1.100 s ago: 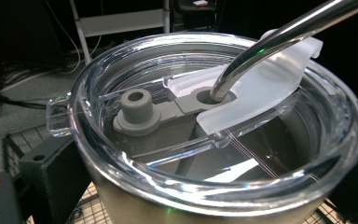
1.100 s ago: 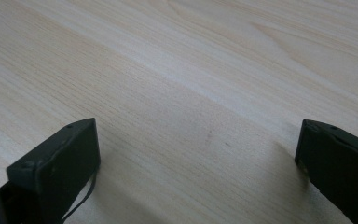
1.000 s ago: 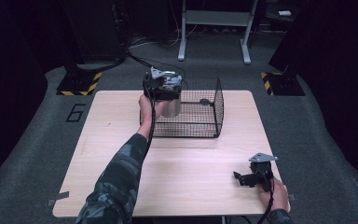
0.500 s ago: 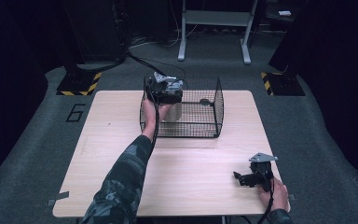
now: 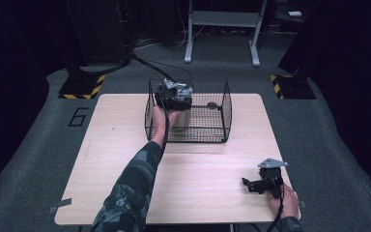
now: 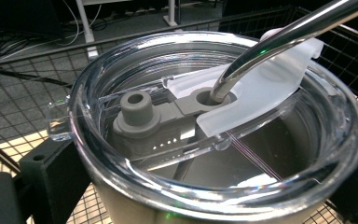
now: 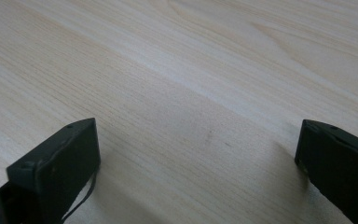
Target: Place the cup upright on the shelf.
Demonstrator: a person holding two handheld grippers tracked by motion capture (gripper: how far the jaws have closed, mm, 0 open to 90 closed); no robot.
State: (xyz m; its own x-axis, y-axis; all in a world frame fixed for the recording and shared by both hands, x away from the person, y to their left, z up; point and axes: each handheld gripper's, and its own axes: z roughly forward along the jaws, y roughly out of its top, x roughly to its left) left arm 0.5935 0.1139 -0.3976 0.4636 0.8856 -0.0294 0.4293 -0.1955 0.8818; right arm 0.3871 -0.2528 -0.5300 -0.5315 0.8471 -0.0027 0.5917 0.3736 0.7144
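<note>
A pale wooden desk (image 5: pixel 125 159) stands on grey carpet, and its grain also runs under the right claw in the right gripper view (image 7: pixel 191 93). Near the desk's far edge, about midway along it, sits a black wire basket (image 5: pixel 207 133), open at the top, its mesh also showing behind the cup in the left gripper view (image 6: pixel 23 107). A forearm in a camouflage sleeve (image 5: pixel 135 188) reaches from the near edge up to the basket's left half, where the left hand (image 5: pixel 163 118) carries the left gripper (image 5: pixel 175 96) over the basket's left side. That claw is clenched on a steel tumbler (image 5: pixel 179 117), which stands inside the basket against its left wall; in the left gripper view the black jaws sit tight against the cup's sides just under the rim. The tumbler wears a clear plastic lid (image 6: pixel 214 140) with a grey slider piece (image 6: pixel 154 116) across its middle, and a metal straw (image 6: pixel 279 39) leans out of the slider's hole toward the upper right, past a frosted flap. By the desk's near right corner the right hand (image 5: pixel 284 200) rests with the right gripper (image 5: pixel 253 185) low on the wood, its claw released, jaws spread wide apart with bare wood between them.
</note>
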